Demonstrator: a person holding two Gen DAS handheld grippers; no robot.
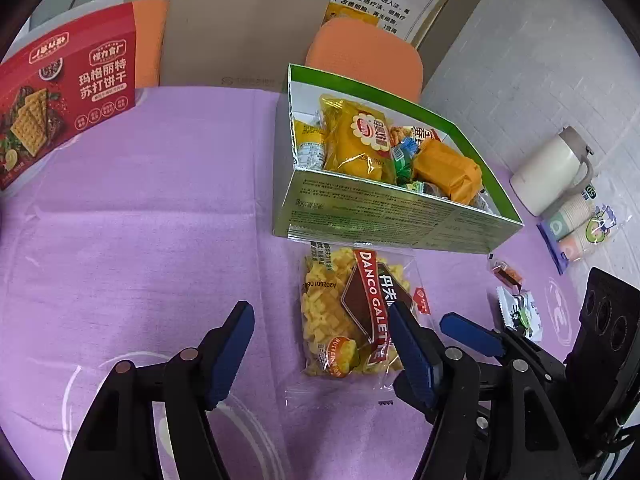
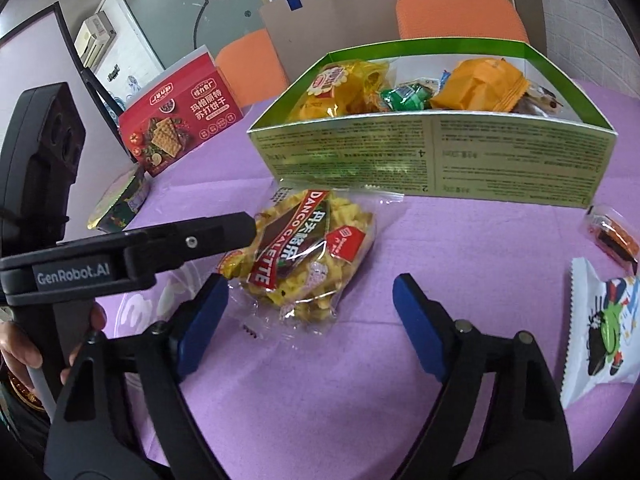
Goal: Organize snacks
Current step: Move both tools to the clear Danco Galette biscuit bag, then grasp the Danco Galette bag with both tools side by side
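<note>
A clear bag of yellow Danco Galette biscuits point(image 1: 352, 312) point(image 2: 308, 248) lies flat on the purple tablecloth, just in front of the open green box point(image 1: 400, 216) point(image 2: 432, 152) that holds several wrapped snacks. My left gripper point(image 1: 320, 308) is open and low over the cloth. Its right finger overlaps the bag's right side, while its left finger stands well clear. My right gripper point(image 2: 309, 280) is open too, with the bag's near end between its fingertips and neither pad pressing on it. The left gripper's finger point(image 2: 208, 236) crosses the bag's left edge in the right wrist view.
A red cracker box point(image 1: 68, 92) point(image 2: 180, 120) stands at the back left, with a round tin point(image 2: 120, 204) beside it. A white cartoon packet point(image 2: 604, 328) and a small orange packet point(image 2: 612, 232) lie to the right. A white jug point(image 1: 548, 172), paper cups point(image 1: 580, 220) and a brown paper bag point(image 1: 240, 28) stand further back.
</note>
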